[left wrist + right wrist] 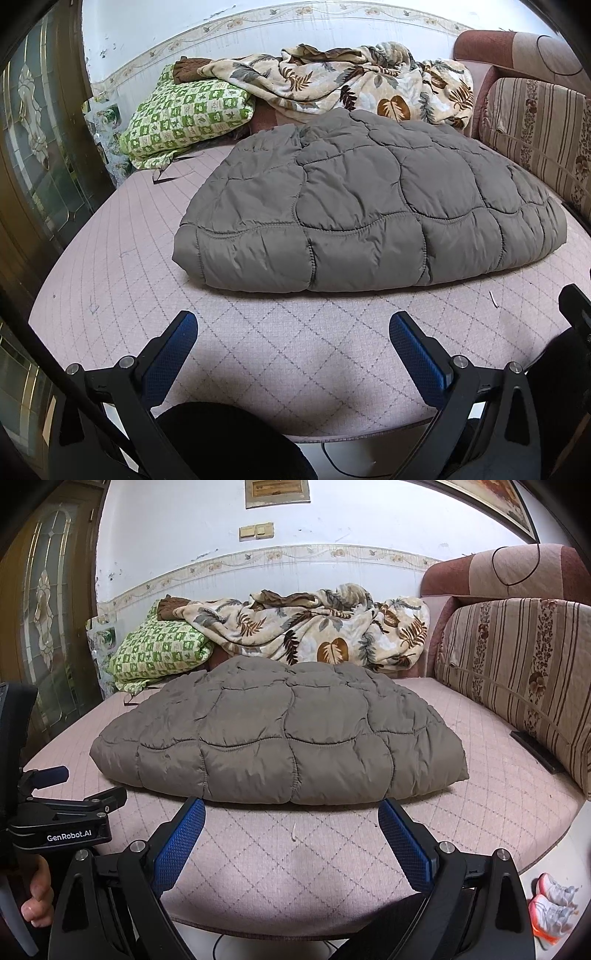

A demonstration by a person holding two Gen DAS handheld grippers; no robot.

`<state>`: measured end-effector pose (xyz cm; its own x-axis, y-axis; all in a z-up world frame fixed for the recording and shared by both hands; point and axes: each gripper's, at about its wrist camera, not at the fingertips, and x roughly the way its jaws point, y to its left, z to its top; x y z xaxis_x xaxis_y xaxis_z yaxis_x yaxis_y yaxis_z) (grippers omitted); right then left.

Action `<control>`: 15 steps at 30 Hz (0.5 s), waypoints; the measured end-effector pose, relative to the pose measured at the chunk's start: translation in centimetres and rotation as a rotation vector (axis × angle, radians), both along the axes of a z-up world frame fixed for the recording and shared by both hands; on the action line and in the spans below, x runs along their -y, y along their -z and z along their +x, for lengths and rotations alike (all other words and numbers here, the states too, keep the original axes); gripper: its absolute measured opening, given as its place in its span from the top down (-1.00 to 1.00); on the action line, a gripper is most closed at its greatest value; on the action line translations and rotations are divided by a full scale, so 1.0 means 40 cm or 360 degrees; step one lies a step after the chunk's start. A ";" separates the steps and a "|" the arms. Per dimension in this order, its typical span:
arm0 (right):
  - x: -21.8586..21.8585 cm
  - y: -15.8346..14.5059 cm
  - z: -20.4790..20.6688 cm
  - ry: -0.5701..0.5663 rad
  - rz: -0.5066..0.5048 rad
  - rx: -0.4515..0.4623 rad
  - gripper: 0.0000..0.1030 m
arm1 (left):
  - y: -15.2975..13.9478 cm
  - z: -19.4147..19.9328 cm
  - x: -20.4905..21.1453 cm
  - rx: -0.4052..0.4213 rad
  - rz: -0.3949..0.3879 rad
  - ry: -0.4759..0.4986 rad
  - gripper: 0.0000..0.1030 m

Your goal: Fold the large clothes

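Both tongs spread, empty: left gripper [293, 332], right gripper [291, 821]. Folded grey quilted jacket [369, 206] lies on pink mattress [295, 350], just ahead of both fingertip pairs, untouched.

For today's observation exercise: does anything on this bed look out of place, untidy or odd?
The grey quilted coat lies in a neat bundle on the pink mattress. Behind it, the leaf-print blanket is crumpled in a heap, partly over the green checked pillow. Both the left gripper and the right gripper hang open, holding nothing.
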<state>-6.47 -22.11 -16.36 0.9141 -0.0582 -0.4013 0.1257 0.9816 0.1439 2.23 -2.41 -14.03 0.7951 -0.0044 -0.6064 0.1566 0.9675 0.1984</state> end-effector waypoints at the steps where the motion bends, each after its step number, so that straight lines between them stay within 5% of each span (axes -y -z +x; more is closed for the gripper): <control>1: 0.002 -0.001 0.002 0.0000 0.0001 -0.0002 -0.88 | 0.000 0.000 0.000 0.0000 0.0000 0.0000 -1.00; 15: 0.009 0.000 0.000 -0.0003 0.0008 -0.0010 -0.88 | 0.007 0.001 -0.002 -0.0007 0.0003 0.0001 -1.00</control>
<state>-6.47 -22.48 -16.36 0.9116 -0.0544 -0.4075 0.1248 0.9810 0.1482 2.28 -2.33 -14.30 0.7924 -0.0041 -0.6100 0.1584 0.9670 0.1993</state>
